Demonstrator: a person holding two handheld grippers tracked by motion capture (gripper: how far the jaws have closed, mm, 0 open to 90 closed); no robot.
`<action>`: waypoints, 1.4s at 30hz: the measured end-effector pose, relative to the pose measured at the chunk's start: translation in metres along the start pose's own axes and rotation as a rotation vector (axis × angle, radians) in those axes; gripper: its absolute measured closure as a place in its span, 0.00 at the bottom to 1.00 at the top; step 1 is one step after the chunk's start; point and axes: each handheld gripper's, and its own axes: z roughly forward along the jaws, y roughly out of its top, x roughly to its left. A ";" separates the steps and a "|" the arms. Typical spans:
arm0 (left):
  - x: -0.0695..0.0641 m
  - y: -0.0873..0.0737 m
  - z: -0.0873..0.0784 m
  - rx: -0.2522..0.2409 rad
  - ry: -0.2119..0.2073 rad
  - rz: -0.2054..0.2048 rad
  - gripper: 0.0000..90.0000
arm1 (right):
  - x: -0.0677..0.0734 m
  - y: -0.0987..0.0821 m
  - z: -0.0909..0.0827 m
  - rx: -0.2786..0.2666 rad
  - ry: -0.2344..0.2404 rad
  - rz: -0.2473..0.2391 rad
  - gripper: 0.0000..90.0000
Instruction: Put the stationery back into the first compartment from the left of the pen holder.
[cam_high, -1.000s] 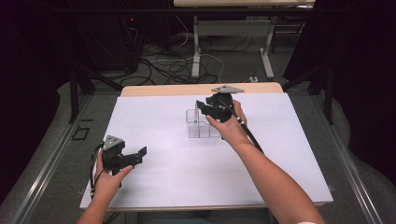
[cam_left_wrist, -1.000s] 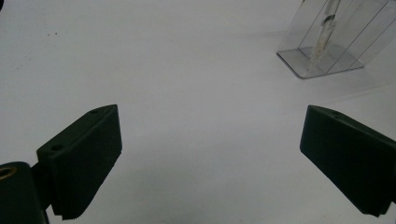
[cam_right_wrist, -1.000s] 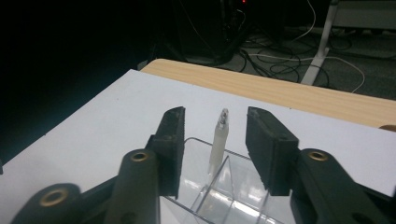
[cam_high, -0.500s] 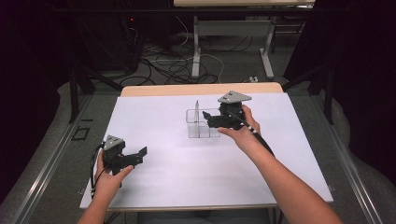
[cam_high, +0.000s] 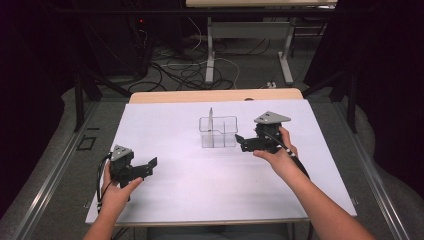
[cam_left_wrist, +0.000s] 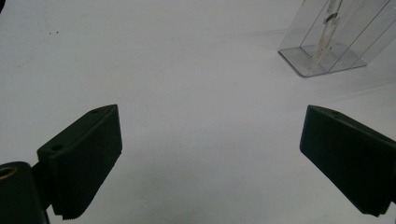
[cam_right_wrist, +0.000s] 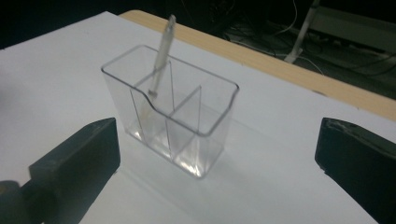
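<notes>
A clear plastic holder (cam_high: 218, 132) with several compartments stands on the white table (cam_high: 200, 195), a little beyond the middle. A thin pale pen (cam_high: 211, 119) leans upright in its left back compartment. Just to the right of the holder, my right gripper (cam_high: 241, 143) is open and points left at it with nothing between its jaws. The right gripper view has the holder (cam_right_wrist: 173, 116) and the pen (cam_right_wrist: 161, 56) close ahead between the spread jaws of the right gripper (cam_right_wrist: 219, 158). My left gripper (cam_high: 150, 166) is open and empty over the near left of the table. In the left gripper view, the left gripper (cam_left_wrist: 210, 158) faces bare table, with the holder (cam_left_wrist: 327, 46) far off at upper right.
The white sheet ends at a wooden table edge (cam_high: 215, 95) at the back. Beyond it are cables (cam_high: 190, 70) on the floor and the metal legs (cam_high: 210, 50) of another table. Dark drapes hang on both sides.
My right gripper has drawn back from above the holder, to the right and toward the person, and the pen now stands free in the holder. The left gripper has barely moved.
</notes>
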 end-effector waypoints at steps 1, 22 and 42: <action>0.000 0.000 0.000 0.000 0.000 0.000 0.06 | -0.003 -0.005 -0.002 0.007 -0.001 0.011 0.00; -0.003 0.000 0.001 0.012 0.005 0.000 0.06 | -0.054 -0.087 -0.041 0.048 -0.181 0.156 0.00; 0.000 0.001 0.001 0.010 0.012 -0.011 0.06 | -0.084 -0.117 -0.043 0.069 -0.235 0.218 0.00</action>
